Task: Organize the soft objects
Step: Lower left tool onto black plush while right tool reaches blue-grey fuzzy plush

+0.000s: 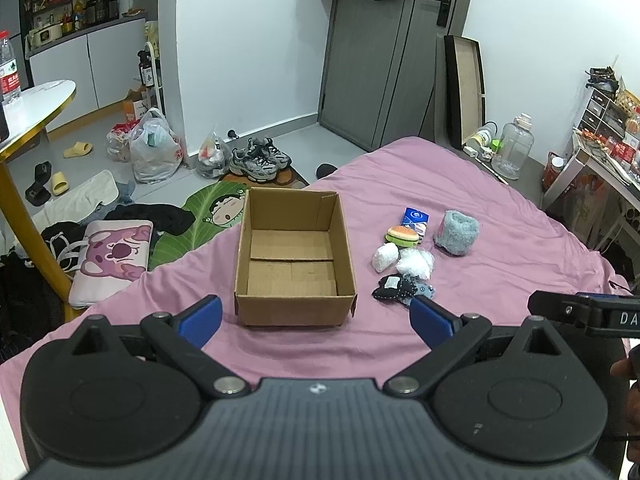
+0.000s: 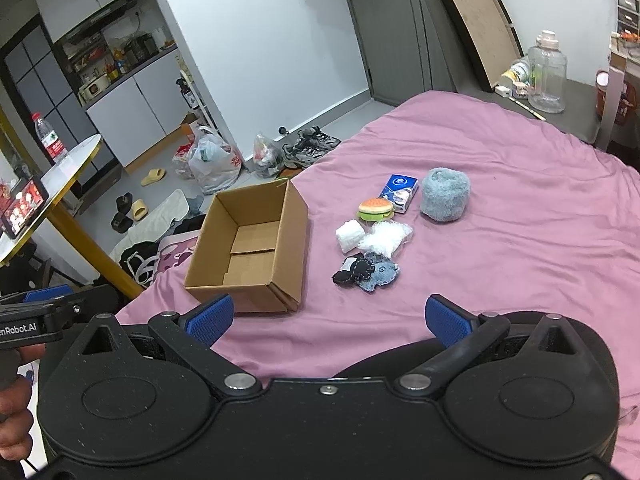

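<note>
An empty open cardboard box (image 1: 294, 264) (image 2: 250, 248) sits on the pink bed. To its right lie soft things: a fluffy blue-grey roll (image 1: 457, 232) (image 2: 445, 195), a burger toy (image 1: 402, 235) (image 2: 375, 209), a blue tissue pack (image 1: 416, 219) (image 2: 399, 192), a white wad (image 1: 385, 258) (image 2: 349, 235), a clear bag of white stuff (image 1: 416, 263) (image 2: 385, 238), and a black and blue plush (image 1: 402, 289) (image 2: 366, 272). My left gripper (image 1: 316, 320) is open and empty just in front of the box. My right gripper (image 2: 330, 320) is open and empty, short of the plush.
The pink bed sheet (image 1: 500, 280) ends at the left, where clothes, a plush pillow (image 1: 114, 260), shoes and bags lie on the floor. A round table with a yellow leg (image 1: 36, 108) stands left. A desk and a water jug (image 1: 514, 148) are at the right.
</note>
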A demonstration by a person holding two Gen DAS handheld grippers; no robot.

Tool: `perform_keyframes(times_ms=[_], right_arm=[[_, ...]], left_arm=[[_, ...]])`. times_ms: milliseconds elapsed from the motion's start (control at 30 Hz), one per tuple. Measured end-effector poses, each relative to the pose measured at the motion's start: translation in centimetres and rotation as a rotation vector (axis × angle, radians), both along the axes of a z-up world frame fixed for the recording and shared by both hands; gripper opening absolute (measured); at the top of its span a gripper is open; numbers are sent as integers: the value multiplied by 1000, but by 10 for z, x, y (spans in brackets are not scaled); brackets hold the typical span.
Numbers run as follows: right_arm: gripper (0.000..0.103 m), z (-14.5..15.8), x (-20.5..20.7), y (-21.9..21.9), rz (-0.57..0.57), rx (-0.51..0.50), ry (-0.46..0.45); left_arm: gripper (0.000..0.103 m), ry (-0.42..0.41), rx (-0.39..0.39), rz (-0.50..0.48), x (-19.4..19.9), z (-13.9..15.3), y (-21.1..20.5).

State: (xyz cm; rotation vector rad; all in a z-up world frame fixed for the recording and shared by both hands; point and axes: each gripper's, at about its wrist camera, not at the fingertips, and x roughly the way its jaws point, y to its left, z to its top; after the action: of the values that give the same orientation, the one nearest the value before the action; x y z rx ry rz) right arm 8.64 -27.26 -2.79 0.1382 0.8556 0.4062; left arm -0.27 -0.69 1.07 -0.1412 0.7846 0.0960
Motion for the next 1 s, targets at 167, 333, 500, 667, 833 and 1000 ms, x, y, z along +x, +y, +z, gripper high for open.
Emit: perform_keyframes(times_ms=[167,333,500,667,833,1000], right_arm=[[103,-13,10,-5,-17,16,27],[103,-26,20,-12,-23,55,46],[103,-37,36,-18,-32,82,58],[101,-46,52,-24,-39,125,68],[92,-57,73,-32,-56,183,109],[86,-71,92,-39,-75,250,173]], left_arm=[[99,-1,2,-7,11,-6,-7],[99,-3,-1,-16,26,-15,-14],[99,-5,-32,-19,46,-28,-22],[97,3,-56,-31,63,-38,-27],[96,-1,-72,-39,78,-43,-34],[83,14,-97,-42,94,-51,-42]])
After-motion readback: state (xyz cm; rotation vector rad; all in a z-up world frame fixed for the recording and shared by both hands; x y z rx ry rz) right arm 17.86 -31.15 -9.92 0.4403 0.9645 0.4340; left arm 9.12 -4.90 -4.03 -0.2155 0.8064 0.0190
